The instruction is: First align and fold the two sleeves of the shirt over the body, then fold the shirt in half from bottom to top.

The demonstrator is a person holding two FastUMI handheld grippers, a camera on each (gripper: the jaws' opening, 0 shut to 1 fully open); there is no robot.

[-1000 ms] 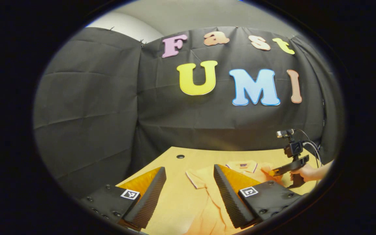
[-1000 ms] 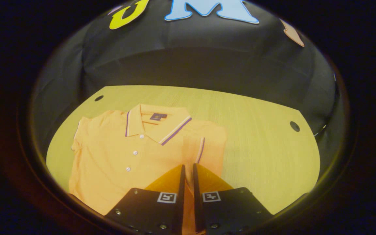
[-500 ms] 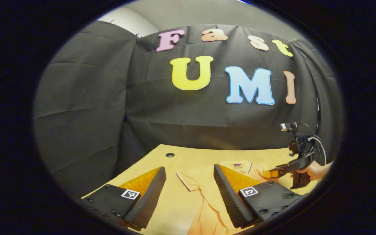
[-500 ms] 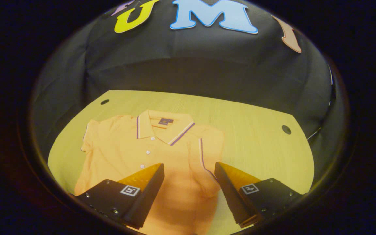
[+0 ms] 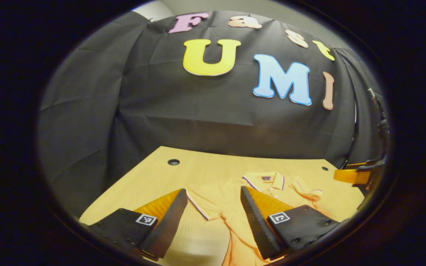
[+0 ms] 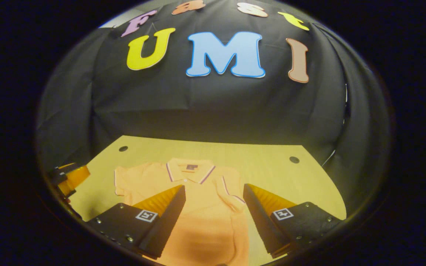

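Observation:
An orange polo shirt [image 6: 202,221] lies flat on the table, collar [image 6: 190,171] toward the wall. Its right sleeve [image 6: 231,192] is folded in over the body, while its left sleeve [image 6: 122,181] is spread out to the side. My right gripper [image 6: 215,201] hovers open above the shirt's body, holding nothing. In the left gripper view, my left gripper [image 5: 213,208] is open above the spread sleeve [image 5: 202,203], with the sleeve's striped hem between the fingers. The collar [image 5: 268,179] and the folded sleeve [image 5: 307,190] lie beyond it. Each gripper appears at the edge of the other's view, the right gripper [image 5: 353,175] and the left gripper [image 6: 70,177].
The wooden table [image 6: 272,173] has small round holes near its back corners [image 6: 123,148] [image 6: 294,159]. The black cloth wall stands close behind its far edge. Bare tabletop lies to the right of the shirt and left of the spread sleeve [image 5: 142,184].
My right gripper opened, let go of the right sleeve over the body and drew back and up. My left gripper came closer over the left sleeve.

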